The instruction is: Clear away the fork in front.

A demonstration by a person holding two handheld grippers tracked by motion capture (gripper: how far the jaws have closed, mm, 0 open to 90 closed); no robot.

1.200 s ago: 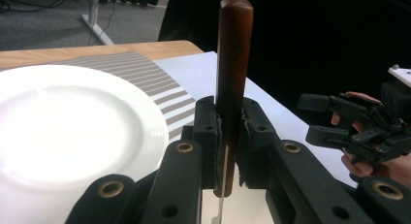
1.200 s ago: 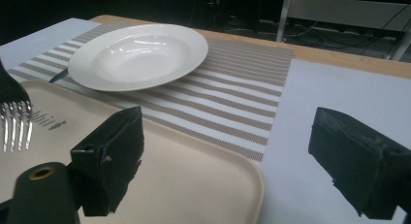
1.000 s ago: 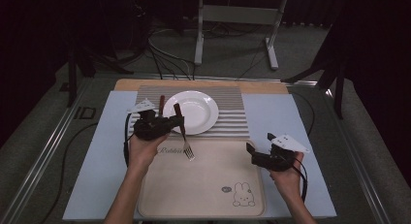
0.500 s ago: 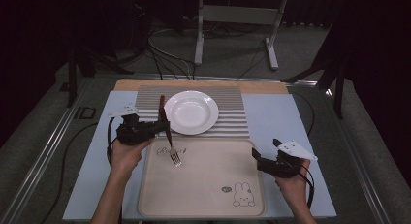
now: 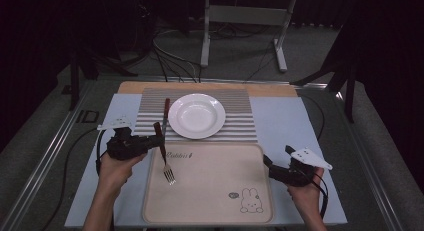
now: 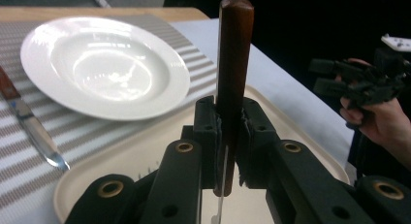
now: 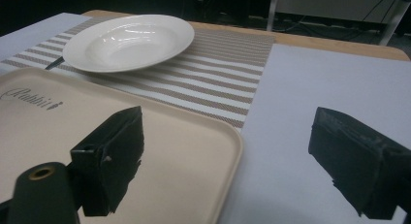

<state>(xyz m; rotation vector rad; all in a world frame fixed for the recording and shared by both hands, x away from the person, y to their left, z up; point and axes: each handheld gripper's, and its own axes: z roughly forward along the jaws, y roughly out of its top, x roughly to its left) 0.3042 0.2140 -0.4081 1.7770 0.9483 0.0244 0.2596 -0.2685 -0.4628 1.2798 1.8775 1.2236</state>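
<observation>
Leftward since before, left tool [image 5: 159, 136] grips fork [image 5: 165, 156] over tray's [image 5: 210, 211] left edge.

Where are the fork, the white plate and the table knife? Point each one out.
fork [image 5: 163, 152]: high view, on its shaft above the tines.
white plate [image 5: 196, 115]: high view, centre of the bowl.
table knife [image 6: 35, 132]: left gripper view, on the blade.

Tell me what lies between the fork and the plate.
A knife lies on the striped mat, left of the plate, between it and the fork in the left gripper. The high view shows it.
</observation>
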